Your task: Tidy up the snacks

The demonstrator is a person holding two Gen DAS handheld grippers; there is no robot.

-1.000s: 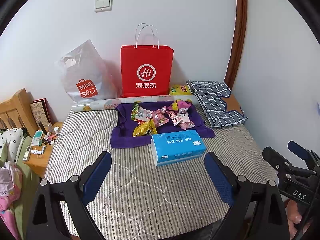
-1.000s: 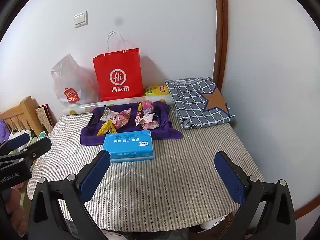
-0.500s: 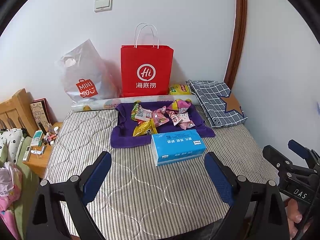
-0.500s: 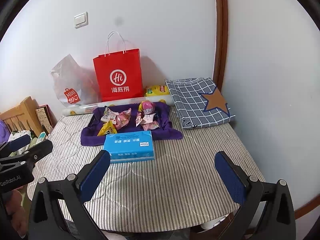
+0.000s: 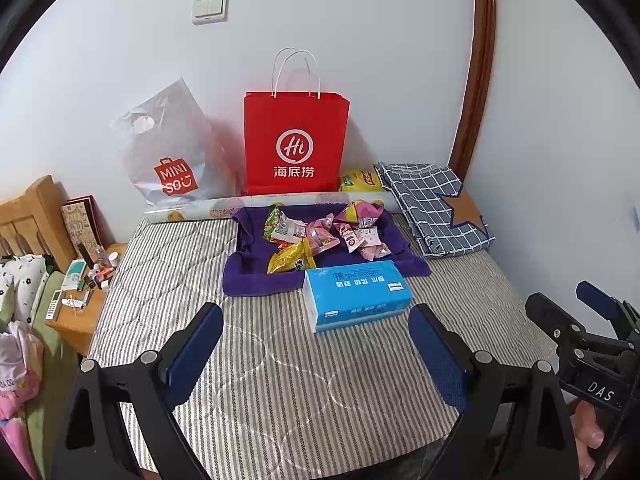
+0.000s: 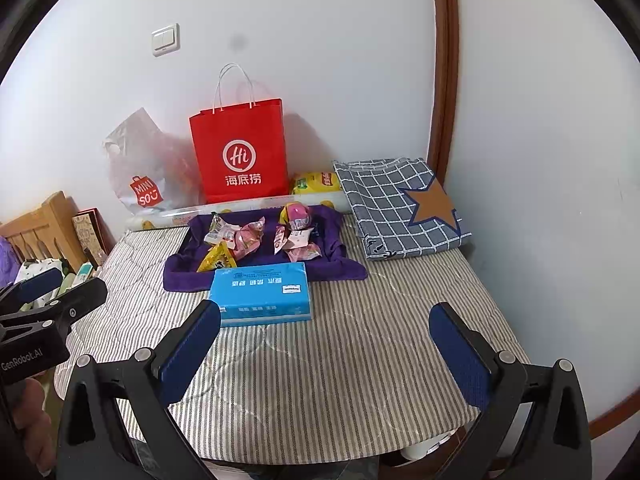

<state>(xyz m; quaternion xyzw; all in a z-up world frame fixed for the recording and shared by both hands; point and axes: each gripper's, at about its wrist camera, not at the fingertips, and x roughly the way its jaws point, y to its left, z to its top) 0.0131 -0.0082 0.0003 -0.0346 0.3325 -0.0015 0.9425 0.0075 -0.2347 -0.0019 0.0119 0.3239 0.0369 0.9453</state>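
Observation:
Several snack packets [image 5: 320, 234] [image 6: 256, 240], pink, yellow and green, lie in a heap on a purple cloth [image 5: 248, 276] [image 6: 184, 274] on the striped table [image 5: 280, 380] [image 6: 340, 360]. A blue tissue pack [image 5: 356, 296] [image 6: 262, 294] sits just in front of the cloth. My left gripper [image 5: 316, 340] hovers over the near table, open and empty, well short of the tissue pack. My right gripper [image 6: 326, 336] is likewise open and empty over the near table. Each gripper shows at the edge of the other's view.
Against the back wall stand a red paper bag [image 5: 296, 144] [image 6: 240, 152] and a white plastic bag [image 5: 168, 148]. A folded checked cloth [image 5: 436, 208] [image 6: 400, 204] lies at the back right. A wooden nightstand with small items [image 5: 76, 300] is left of the table.

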